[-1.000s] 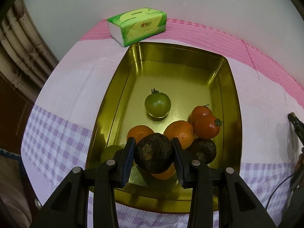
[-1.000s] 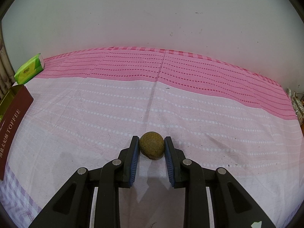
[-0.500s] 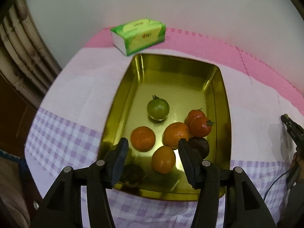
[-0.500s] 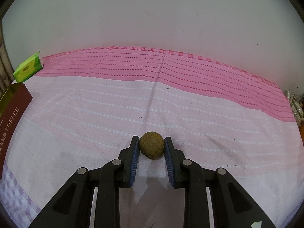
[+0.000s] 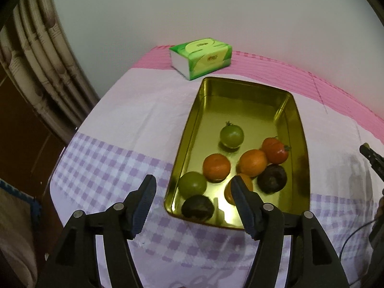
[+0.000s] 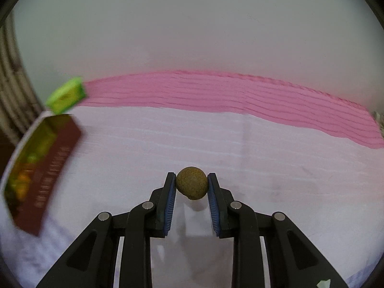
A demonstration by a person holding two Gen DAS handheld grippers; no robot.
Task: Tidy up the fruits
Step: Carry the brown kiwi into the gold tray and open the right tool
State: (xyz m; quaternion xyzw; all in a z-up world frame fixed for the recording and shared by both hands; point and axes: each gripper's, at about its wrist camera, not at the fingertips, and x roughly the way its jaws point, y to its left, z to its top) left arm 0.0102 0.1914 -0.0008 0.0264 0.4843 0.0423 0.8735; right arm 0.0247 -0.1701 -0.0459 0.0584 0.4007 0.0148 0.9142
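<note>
A gold tin tray (image 5: 297, 129) on the cloth holds several fruits: a green tomato (image 5: 231, 135), a red tomato (image 5: 276, 150), oranges (image 5: 216, 167), a green fruit (image 5: 192, 184) and two dark brown fruits (image 5: 197, 208) (image 5: 272, 178). My left gripper (image 5: 192, 192) is open and empty, raised above the tray's near left corner. My right gripper (image 6: 191, 184) is shut on a brown round fruit (image 6: 191, 183), lifted above the cloth. The tray also shows at the left of the right wrist view (image 6: 55, 158), blurred.
A green tissue pack (image 5: 201, 57) lies behind the tray by the wall; it also shows in the right wrist view (image 6: 66, 94). The table's left edge (image 5: 57, 163) drops off near dark furniture. The right gripper's tip (image 5: 372, 156) shows at the right edge.
My left gripper opened and let the dark brown fruit go into the tray's near corner, then drew back and up. My right gripper lifted its brown fruit off the cloth and swung toward the tray.
</note>
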